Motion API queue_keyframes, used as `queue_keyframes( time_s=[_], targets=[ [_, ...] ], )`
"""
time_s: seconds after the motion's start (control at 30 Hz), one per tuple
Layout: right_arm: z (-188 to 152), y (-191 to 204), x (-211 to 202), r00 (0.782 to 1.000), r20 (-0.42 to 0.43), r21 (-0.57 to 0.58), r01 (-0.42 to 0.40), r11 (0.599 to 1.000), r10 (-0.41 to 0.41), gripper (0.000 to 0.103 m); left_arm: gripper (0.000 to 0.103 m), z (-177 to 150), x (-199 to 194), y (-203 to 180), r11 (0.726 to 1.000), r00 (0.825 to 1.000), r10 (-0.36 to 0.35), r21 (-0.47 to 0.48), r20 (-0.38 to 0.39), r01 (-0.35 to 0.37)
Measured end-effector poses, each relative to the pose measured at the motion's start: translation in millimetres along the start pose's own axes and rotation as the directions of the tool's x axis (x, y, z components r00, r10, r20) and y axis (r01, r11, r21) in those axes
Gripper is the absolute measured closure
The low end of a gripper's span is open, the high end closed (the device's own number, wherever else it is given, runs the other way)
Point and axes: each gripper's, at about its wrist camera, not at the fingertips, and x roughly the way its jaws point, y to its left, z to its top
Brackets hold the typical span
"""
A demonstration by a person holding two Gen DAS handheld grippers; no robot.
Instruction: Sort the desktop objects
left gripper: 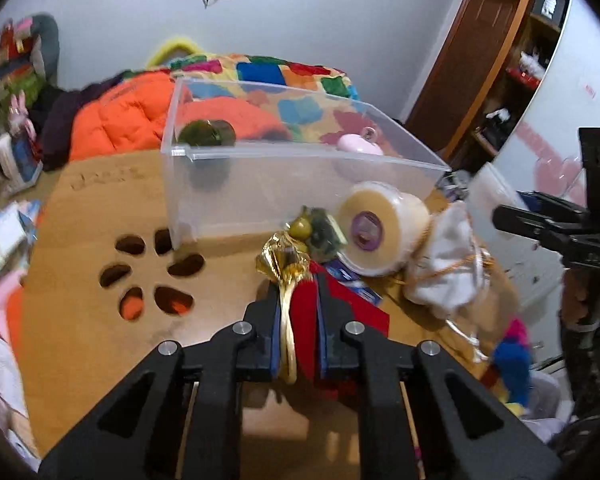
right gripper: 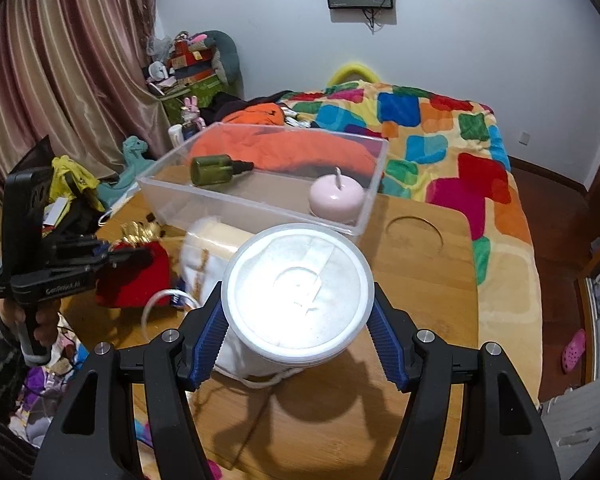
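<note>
**Two grippers loaded, clear box waiting**

We're over the wooden tabletop and both tools are busy. Our left gripper is clamped down on a red velvet pouch with a crinkled gold foil top; the blue pads squeeze the red cloth and a gold cord between them, jaws nearly together. From the right wrist view we see that same pouch gripped low over the table, left of the pile.

Our right gripper holds a round translucent plastic tub with a white lid, jaws spread wide with the ribbed blue pads pressing on either side of it. The tub hangs above the table, casting a shadow below.

Now the container: the clear rectangular plastic storage box sits on the far part of the table, against the bed with the patchwork blanket. Inside it we count two things. A dark green bottle with a black cap lies on its side in the left part; a pale pink rounded object with a small loop on top rests at the right end, near the front wall. They lie well apart.

Just in front of the box, a fat roll of cream-coloured tape lies on its side beside a white cloth bag with gold cord, touching it.
</note>
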Motion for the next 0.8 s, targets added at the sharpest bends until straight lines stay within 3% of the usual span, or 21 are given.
queue_keyframes(
  time_s=[0.3, 0.4, 0.67, 0.8],
  targets=[
    [2.1, 19.3, -5.2, 1.0, 0.005, -0.033, -0.011, 0.999, 0.012, 0.041, 0.093, -11.4, -2.6, -16.7, 0.998, 0.998, -0.057, 0.012, 0.017, 0.057],
    [1.4, 20.7, -8.2, 1.0, 0.006, -0.043, -0.006, 0.999, 0.006, 0.041, 0.093, -9.9, -10.7, -15.4, 0.999, 0.998, -0.039, 0.016, 0.047, 0.039],
    [2.1, 17.7, -7.5, 1.0, 0.009, -0.037, -0.002, 0.999, 0.002, 0.041, 0.095, 7.6, -10.5, 47.4, 0.98, 0.996, -0.061, -0.185, 0.068, 0.072],
    [4.7, 15.0, -5.9, 1.0, 0.005, -0.031, -0.007, 1.0, 0.007, 0.041, 0.095, 6.5, -19.0, 47.1, 0.975, 0.991, -0.115, -0.186, 0.066, 0.125]
  ],
)
